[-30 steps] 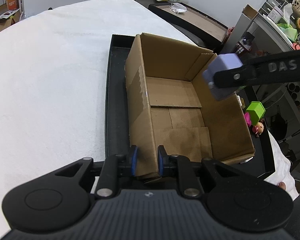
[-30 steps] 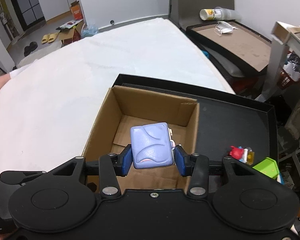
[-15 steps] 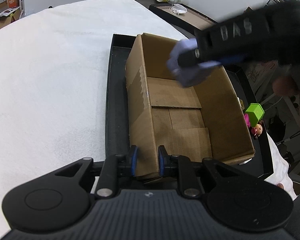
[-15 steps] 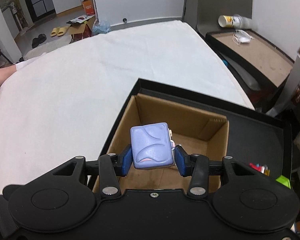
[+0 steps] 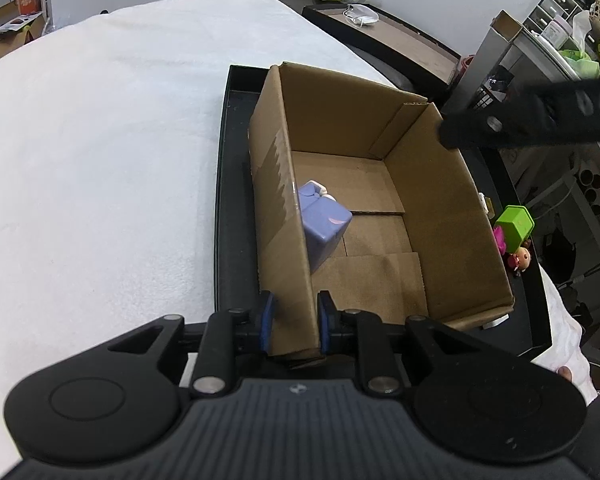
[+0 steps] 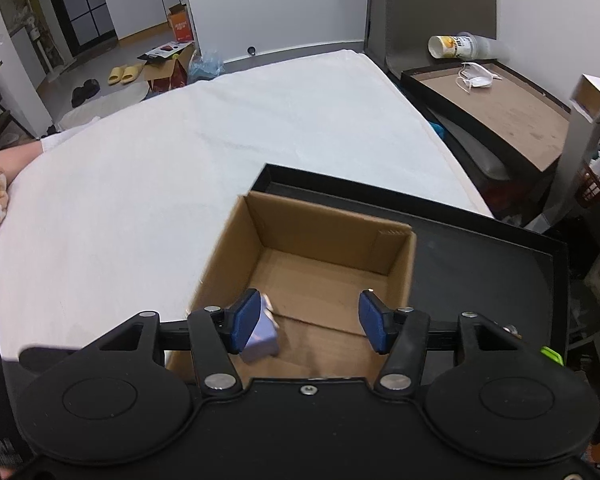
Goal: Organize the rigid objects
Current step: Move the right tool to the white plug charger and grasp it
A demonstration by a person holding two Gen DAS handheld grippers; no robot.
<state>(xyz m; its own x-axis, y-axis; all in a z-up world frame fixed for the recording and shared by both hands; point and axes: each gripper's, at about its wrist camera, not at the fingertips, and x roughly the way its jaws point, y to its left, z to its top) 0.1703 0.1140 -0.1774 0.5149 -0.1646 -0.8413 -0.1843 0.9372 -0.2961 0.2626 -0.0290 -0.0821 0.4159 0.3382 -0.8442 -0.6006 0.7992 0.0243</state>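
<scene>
While lying tilted on the floor of the cardboard box (image 5: 452, 208) at frame centre, against its left wall: lavender cube (image 5: 323, 222), touching no pad. Standing over the box, jaws just having been opening, spread wide and holding nothing: right gripper (image 6: 307, 322). Pinching the box's near left wall between nearly closed blue pads, lower centre: left gripper (image 5: 294, 322). Carrying the box: black tray (image 5: 232, 208). Sitting on the tray at right: green block (image 5: 515, 226).

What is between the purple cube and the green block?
In the left wrist view, the cardboard box's right wall stands between the purple cube, inside, and the green block, outside.
</scene>
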